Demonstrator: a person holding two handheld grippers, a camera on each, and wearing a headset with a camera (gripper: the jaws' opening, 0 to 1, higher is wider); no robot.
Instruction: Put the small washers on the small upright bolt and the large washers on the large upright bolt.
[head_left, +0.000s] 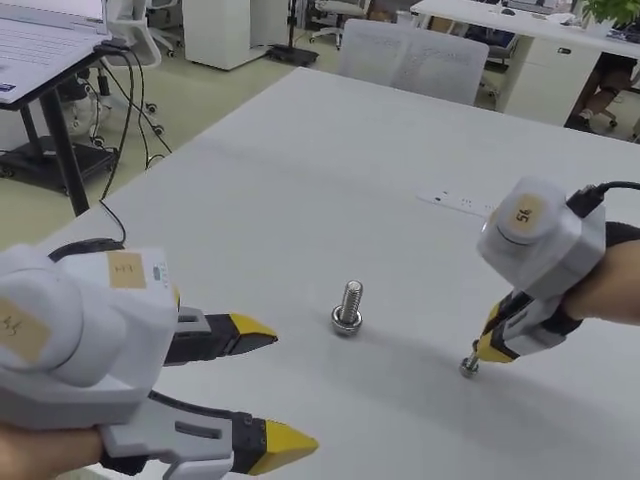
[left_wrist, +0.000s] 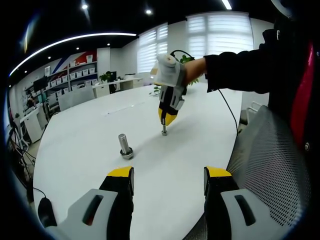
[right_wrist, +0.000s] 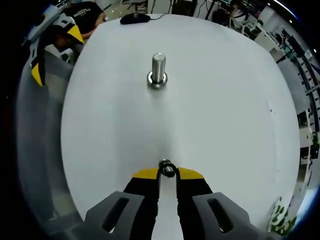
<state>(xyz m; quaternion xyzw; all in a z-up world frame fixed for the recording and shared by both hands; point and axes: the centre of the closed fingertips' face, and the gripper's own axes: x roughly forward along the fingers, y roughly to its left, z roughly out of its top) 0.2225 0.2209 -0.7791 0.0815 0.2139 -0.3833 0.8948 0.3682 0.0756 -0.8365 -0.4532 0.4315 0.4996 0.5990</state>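
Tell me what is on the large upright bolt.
A silver metal ring sits around the large threaded steel bolt, low at its base. One washer or a stack: cannot tell. Whatever lies under the ring is covered.

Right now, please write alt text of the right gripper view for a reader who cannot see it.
The right gripper, jaws nearly shut, has its yellow tips at the small upright bolt on a white table. Farther ahead stands the large upright bolt; the open left gripper is at upper left.
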